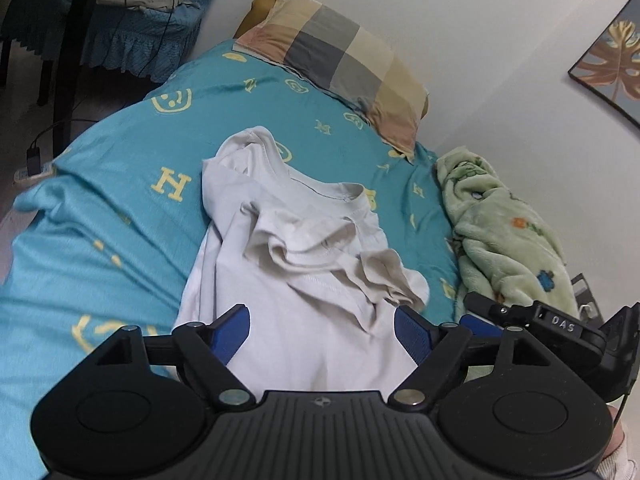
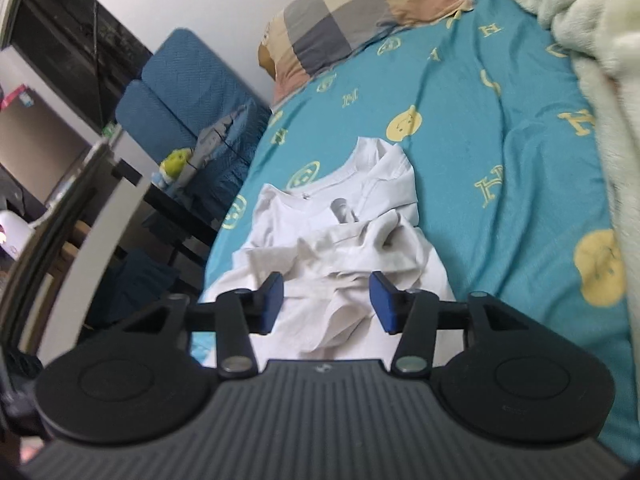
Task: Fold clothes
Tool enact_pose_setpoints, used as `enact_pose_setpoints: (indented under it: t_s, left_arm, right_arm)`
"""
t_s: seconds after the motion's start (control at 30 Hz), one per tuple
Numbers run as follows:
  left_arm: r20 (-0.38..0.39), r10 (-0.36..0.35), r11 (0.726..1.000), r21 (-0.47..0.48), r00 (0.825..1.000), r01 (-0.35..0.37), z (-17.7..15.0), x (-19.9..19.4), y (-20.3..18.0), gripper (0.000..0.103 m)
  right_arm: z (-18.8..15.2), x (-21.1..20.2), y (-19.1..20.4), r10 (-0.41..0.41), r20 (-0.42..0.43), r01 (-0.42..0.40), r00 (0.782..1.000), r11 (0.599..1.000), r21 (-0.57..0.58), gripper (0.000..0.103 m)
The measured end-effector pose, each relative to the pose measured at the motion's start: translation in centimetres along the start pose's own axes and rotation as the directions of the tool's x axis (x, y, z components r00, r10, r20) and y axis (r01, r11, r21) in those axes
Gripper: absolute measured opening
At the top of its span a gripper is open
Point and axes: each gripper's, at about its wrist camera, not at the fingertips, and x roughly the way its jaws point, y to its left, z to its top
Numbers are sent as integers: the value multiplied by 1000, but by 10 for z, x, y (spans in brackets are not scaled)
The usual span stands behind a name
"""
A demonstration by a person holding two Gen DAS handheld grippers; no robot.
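Shirt (image 1: 304,272) is seen rumpled on the teal bed (image 1: 100,216).
Both grippers are held released above its near end: left gripper (image 1: 322,332) spread wide, right gripper (image 2: 326,304) parted less, cloth seen between the fingers but not pinched.

Left gripper (image 1: 322,334) angled downward, blue pads (image 1: 230,334) spread wide, nothing clamped. Right gripper (image 2: 326,302) likewise tilted down, jaws parted, gripping nothing.
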Motion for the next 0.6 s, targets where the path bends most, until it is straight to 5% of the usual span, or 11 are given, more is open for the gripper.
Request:
enact_pose_setpoints:
  t_s: [0.23,0.5,0.6]
  left_arm:
    - [-60,49,998,46,997,-47,-50,-23,-3,82]
    - [-34,122,985,128,992,-116,-63,-28,-16,82]
    - [-48,125,988,102,991,-120,-62,-21,-13,83]
  right_arm:
    - [-43,-51,12,-35,18,35,999,999,8,52]
    - [-80,-64,4,-144,73,153,987,978,-143,52]
    - [-79,-60,-4,-116,58,122,992,986,-114,57]
